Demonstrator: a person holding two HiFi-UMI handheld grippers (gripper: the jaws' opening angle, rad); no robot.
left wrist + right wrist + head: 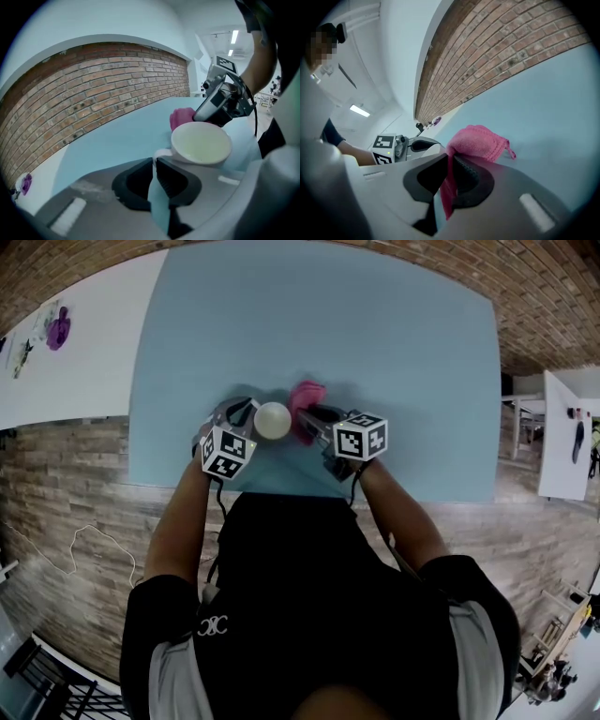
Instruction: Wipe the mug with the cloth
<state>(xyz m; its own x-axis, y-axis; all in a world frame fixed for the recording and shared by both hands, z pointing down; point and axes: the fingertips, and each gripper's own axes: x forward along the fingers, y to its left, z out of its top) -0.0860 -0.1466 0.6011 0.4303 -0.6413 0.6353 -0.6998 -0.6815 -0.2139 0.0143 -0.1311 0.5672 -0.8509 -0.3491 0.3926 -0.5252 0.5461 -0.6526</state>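
Over table (375, 381), down-tilted left gripper (154, 161) clamps mug (200, 145) (right gripper (449, 161) pinches cloth (480, 140)).

The tabletop (394, 352) is a pale blue, matte slab, its far edge against a brick wall (422, 268) and its near edge over a plank-patterned floor (56, 493). Close to that near edge are a cream mug (273, 420) and, just beside it, a pink cloth (306, 399) (whether either rests on the surface cannot be told).
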